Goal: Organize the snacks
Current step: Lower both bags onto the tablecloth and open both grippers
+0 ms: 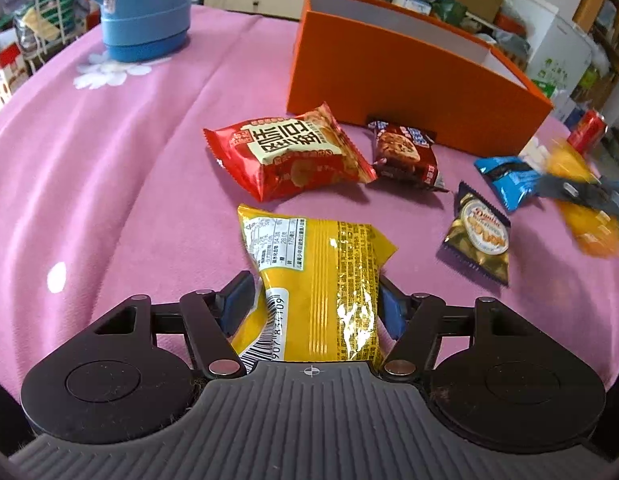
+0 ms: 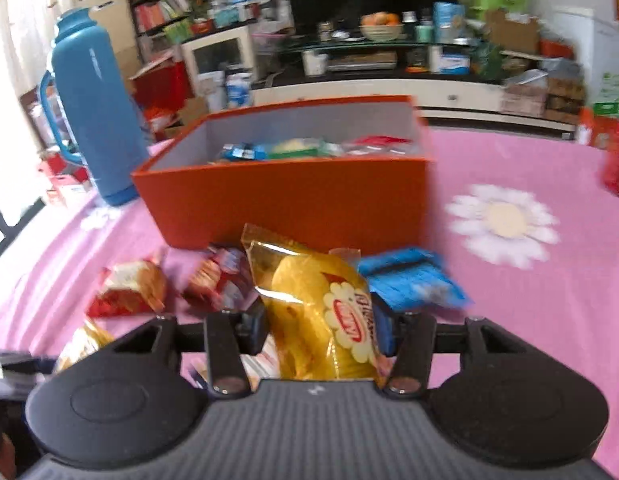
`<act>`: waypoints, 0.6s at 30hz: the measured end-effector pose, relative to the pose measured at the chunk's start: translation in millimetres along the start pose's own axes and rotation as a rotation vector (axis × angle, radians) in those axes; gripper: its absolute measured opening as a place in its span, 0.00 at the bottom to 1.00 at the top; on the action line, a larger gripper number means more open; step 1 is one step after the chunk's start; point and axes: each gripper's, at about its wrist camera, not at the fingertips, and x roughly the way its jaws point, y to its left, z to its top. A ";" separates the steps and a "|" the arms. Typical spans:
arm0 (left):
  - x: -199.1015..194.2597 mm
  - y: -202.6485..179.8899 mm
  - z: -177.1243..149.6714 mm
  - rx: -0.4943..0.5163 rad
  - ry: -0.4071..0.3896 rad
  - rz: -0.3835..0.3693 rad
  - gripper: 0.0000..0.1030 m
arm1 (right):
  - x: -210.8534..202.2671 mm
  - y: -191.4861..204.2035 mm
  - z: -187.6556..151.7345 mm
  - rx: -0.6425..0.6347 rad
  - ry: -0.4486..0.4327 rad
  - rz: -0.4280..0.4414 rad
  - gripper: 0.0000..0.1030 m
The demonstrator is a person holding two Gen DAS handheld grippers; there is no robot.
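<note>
My left gripper (image 1: 315, 300) is shut on a yellow snack packet (image 1: 317, 272), printed back up, just above the pink tablecloth. My right gripper (image 2: 321, 320) is shut on a golden chip bag (image 2: 321, 304) and holds it in front of the orange box (image 2: 289, 196); this bag and gripper show blurred in the left wrist view (image 1: 585, 200). The box (image 1: 409, 80) holds several snacks. On the cloth lie a red packet (image 1: 293, 152), a brown cookie packet (image 1: 405, 152), a gold cookie packet (image 1: 479, 232) and a blue packet (image 1: 509, 180).
A blue thermos (image 1: 143, 8) stands at the back left of the table (image 1: 109, 180). A red can (image 1: 587, 132) stands right of the box. Cluttered shelves and a TV stand (image 2: 389, 92) lie beyond the table.
</note>
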 end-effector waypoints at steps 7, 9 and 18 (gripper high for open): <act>4.9 -19.3 -7.0 0.104 0.001 0.075 0.54 | 4.5 -41.8 -43.7 0.094 0.089 -0.108 0.84; 7.0 -24.4 -8.7 0.126 0.010 0.100 0.58 | 8.0 -43.7 -46.9 0.110 0.091 -0.083 0.86; 12.7 -34.0 -10.6 0.137 0.022 0.130 0.72 | 15.9 -31.4 -57.5 -0.013 0.063 -0.127 0.91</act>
